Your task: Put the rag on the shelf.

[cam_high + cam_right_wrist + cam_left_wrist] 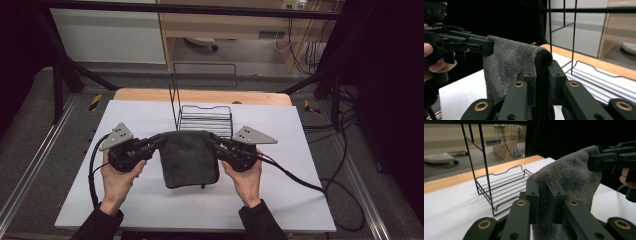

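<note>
1. Grey towel point(190, 157) held off the white worktop point(280, 200), spread between the two tongs; its lower edge hangs near or on the surface, contact not discernible.
2. Left tongs point(161, 139) clamped on the towel's upper left corner; in the left gripper view the cloth point(571, 177) is pinched between both jaws.
3. Right tongs point(212, 140) clamped on the upper right corner; in the right gripper view a folded towel edge point(541, 60) sits pressed between the jaws.
4. Black wire rack point(206, 120) stands on the worktop just behind the towel, its tall frame rising at the left side.
5. Both hands grip the tool bodies; cables trail off to either side.
</note>
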Tool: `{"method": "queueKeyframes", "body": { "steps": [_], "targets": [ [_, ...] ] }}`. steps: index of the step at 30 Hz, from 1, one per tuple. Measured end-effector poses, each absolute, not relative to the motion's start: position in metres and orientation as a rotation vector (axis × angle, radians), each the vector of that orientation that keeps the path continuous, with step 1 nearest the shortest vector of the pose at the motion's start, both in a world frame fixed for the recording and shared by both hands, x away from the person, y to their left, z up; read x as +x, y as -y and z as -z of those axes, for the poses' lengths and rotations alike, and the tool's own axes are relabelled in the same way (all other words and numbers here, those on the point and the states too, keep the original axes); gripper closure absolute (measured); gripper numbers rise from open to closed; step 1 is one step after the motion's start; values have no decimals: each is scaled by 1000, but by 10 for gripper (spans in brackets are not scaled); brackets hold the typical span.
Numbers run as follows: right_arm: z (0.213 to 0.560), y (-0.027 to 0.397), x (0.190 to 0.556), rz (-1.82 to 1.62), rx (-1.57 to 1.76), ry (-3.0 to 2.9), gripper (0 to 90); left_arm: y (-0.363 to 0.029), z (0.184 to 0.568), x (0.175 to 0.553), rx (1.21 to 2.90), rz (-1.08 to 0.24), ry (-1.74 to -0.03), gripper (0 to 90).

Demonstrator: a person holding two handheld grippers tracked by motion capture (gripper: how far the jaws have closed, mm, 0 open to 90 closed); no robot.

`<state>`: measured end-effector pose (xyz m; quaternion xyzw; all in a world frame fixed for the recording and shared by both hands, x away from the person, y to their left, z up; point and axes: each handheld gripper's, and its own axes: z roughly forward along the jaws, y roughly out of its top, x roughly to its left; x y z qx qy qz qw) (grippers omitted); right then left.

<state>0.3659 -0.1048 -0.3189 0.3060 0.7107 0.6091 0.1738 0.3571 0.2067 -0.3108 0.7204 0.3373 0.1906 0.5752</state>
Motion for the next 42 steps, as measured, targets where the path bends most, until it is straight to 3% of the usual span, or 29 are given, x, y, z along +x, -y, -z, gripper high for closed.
{"method": "queueKeyframes", "body": {
  "steps": [42],
  "targets": [
    [254,126,373,-1781,775,-1729,800,-175,251,389,1450,-512,-711,809]
  ]
}}
